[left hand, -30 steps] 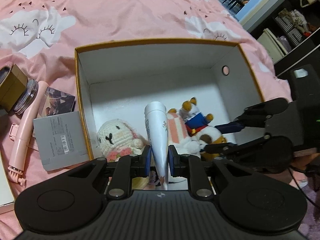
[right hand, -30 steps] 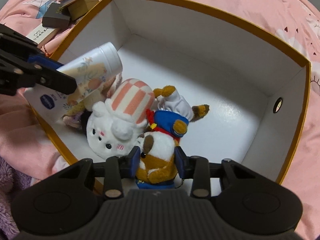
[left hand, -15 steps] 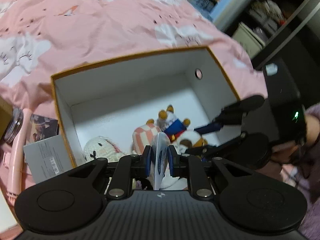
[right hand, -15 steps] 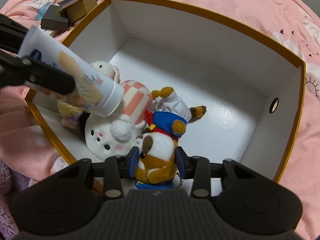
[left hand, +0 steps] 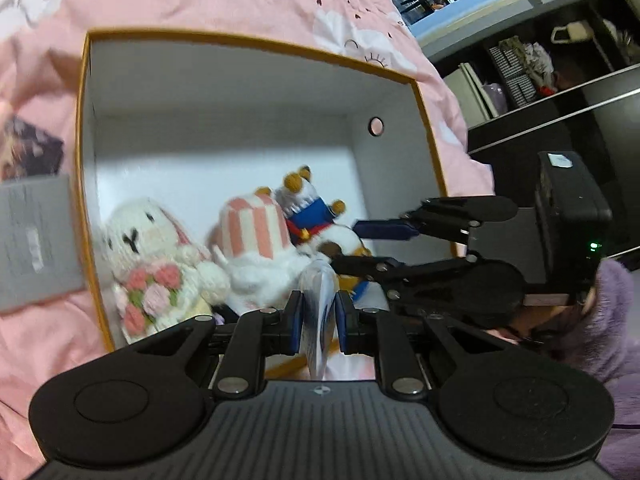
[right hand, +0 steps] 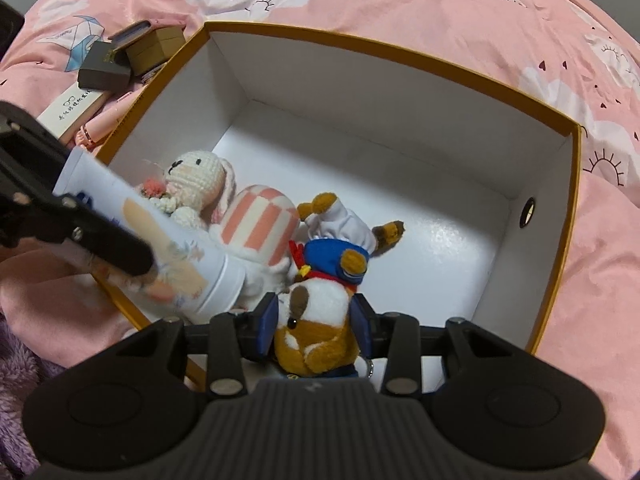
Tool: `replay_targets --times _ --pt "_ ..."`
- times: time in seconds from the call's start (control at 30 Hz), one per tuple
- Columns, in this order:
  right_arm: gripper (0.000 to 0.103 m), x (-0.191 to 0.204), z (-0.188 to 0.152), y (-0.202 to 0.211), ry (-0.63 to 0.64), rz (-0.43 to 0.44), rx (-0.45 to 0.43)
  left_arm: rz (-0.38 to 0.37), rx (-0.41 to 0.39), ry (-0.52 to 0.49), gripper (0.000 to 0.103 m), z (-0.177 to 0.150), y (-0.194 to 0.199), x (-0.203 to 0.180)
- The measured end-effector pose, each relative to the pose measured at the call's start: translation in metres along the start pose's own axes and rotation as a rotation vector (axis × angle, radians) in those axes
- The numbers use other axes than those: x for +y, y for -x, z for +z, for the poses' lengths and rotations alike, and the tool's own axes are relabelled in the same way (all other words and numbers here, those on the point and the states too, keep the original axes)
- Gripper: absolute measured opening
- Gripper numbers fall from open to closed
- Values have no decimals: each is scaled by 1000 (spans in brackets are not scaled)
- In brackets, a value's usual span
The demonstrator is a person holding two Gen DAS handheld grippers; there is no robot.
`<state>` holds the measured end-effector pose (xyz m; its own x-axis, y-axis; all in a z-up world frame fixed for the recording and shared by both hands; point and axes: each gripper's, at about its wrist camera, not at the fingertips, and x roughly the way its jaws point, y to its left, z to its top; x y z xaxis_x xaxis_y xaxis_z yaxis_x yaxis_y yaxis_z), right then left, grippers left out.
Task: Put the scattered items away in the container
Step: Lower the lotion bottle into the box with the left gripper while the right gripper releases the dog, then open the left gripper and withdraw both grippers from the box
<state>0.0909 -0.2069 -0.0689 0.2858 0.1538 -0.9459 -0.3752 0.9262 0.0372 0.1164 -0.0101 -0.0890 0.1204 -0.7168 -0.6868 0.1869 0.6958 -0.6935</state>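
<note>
**Tube and plush dog going into the box**

Left wrist view: my left gripper [left hand: 318, 322] pinches the lotion tube [left hand: 320, 320] by its flat crimped end, low over the box [left hand: 428, 120]. It looks light and squashy, so that stiff crimp seems the best hold. Blur hides the label.

Right wrist view: my right gripper [right hand: 316, 326] is opening around the soft plush dog [right hand: 320, 320], down in the box; its pads look barely clear. Three plush toys inside, one tube.

Box [right hand: 404, 60] white inside with an orange rim; bedspread [right hand: 420, 4] pink with white clouds; rabbit [right hand: 196, 172] cream, holding pink flowers; hat [right hand: 260, 224] pink-and-white striped; dog [right hand: 320, 320] brown and white, blue jacket.
</note>
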Motion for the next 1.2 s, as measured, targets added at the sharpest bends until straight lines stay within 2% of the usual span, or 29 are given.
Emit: replay_targets --times 0.1,0.17,0.33,0.53,0.83,0.9,1.0,1.1,1.2 --pt "44 -2 1 -1 -12 11 3 33 12 18 19 -1 -4 3" --pt "44 -2 1 -2 -16 12 6 27 13 42 20 1 -4 6" --pt "45 -2 0 -2 -10 9 7 109 15 27 37 0 -1 6" --pt "47 0 1 -4 4 1 8 227 17 -23 46 -5 4 0" --pt "47 -2 -1 -1 -10 8 5 413 -29 -74 47 -12 19 -4" --pt "45 -5 -2 0 -23 12 6 416 -35 -85 47 -13 20 -4" --pt "36 -8 -3 -3 -42 16 11 431 -33 -79 42 -12 16 -1" --pt "35 -8 -4 -5 -61 42 9 445 -26 -78 42 -11 10 1" --pt "35 -1 -5 -4 -16 10 9 447 -31 -86 42 -12 10 -2"
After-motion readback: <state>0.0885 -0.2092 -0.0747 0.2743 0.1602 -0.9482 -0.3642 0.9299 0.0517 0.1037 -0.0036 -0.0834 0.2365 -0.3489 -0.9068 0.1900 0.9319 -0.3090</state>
